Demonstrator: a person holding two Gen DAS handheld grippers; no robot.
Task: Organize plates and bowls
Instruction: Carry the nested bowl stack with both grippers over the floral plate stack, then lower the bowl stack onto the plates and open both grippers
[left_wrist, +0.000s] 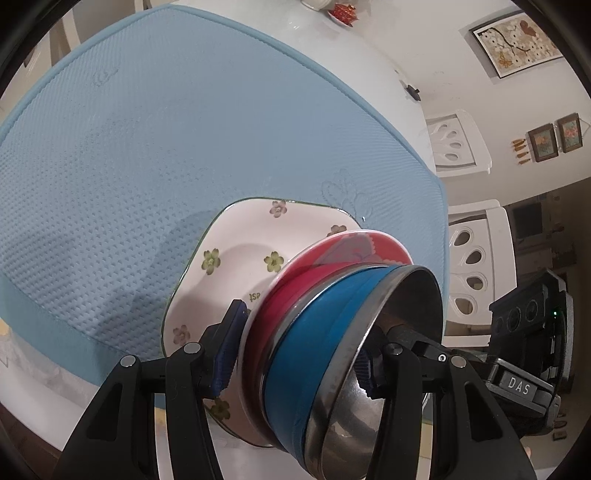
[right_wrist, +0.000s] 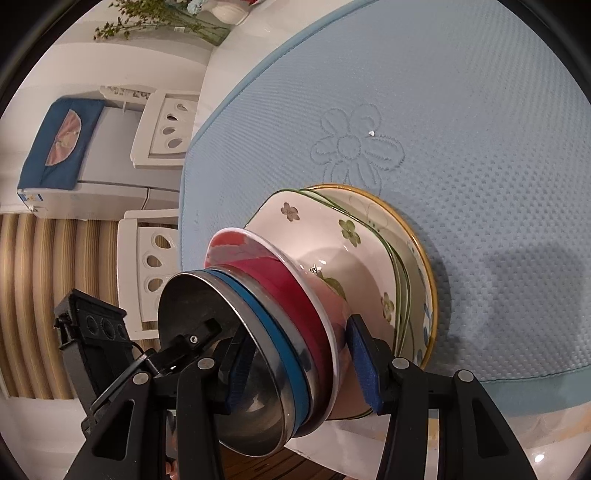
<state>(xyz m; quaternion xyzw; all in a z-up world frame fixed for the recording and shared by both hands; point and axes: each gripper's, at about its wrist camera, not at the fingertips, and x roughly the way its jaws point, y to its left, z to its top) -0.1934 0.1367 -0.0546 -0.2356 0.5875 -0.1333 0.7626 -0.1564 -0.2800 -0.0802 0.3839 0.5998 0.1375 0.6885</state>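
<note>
Left tongs (left_wrist: 295, 354) clamp bowl stack (left_wrist: 332, 332); blue mat (left_wrist: 147, 147), white table (left_wrist: 332, 55).

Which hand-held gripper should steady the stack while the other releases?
Probably the right hand-held gripper. The left hand-held gripper clamps the same steel bowl, red bowl and floral dish, but only the right view shows the yellow-rimmed plate behind them.

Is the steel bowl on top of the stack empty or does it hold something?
Empty. The steel bowl shows only bare shiny metal inside, apart from claw fingers reaching over its rim; it sits nested in the blue bowl.
</note>
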